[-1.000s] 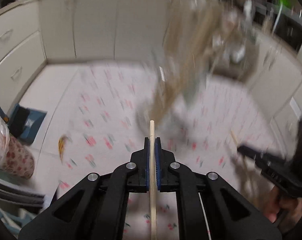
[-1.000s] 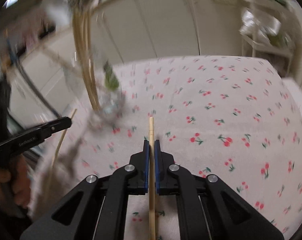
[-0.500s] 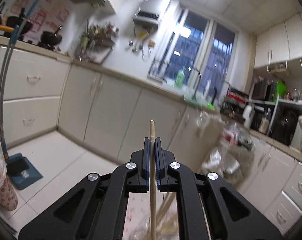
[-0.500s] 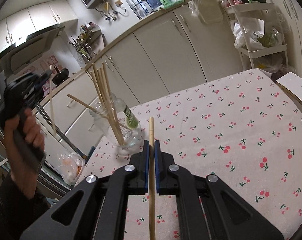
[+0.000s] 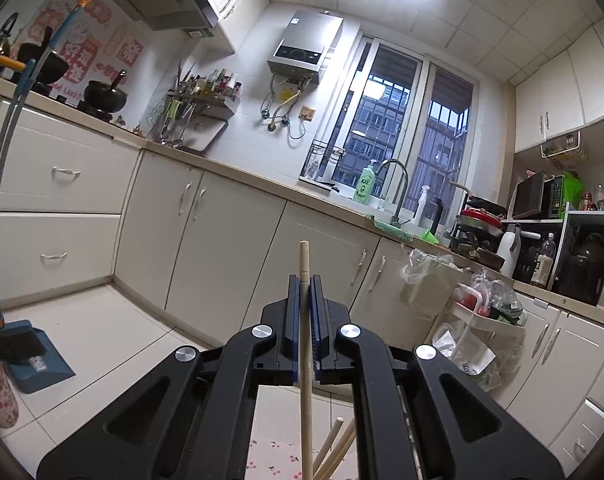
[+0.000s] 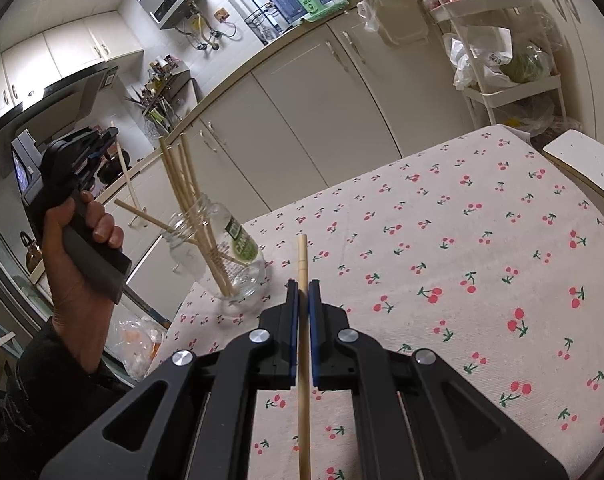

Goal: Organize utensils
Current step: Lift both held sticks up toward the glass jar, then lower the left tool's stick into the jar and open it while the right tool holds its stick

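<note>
The left gripper [image 5: 305, 292] has swung up from the table in the last second: a second ago its camera looked down on the cherry-print tablecloth [image 6: 462, 240], and now it looks across at the cream kitchen cabinets [image 5: 222, 240] and the dark window [image 5: 402, 128], with only a sliver of cloth at the bottom of its view. Its blue-padded jaws are pinched narrow on a pale wooden chopstick [image 5: 304, 320], which runs straight down between them. Seen from the right wrist, this chopstick hangs tip-down just beside and above the mouth of the clear glass jar with a green label [image 6: 222, 256], which stands near the table's left edge and already holds a loose fan of similar wooden chopsticks [image 6: 186, 200]. The tops of that fan also poke into the bottom of the left view. The right gripper [image 6: 302, 300] is likewise clamped tight on a second pale wooden chopstick [image 6: 302, 340], held low over the cloth, to the right of the jar and apart from it. By my reading, the lift puts the left stick in line for dropping into the jar, with the right one to follow.
</note>
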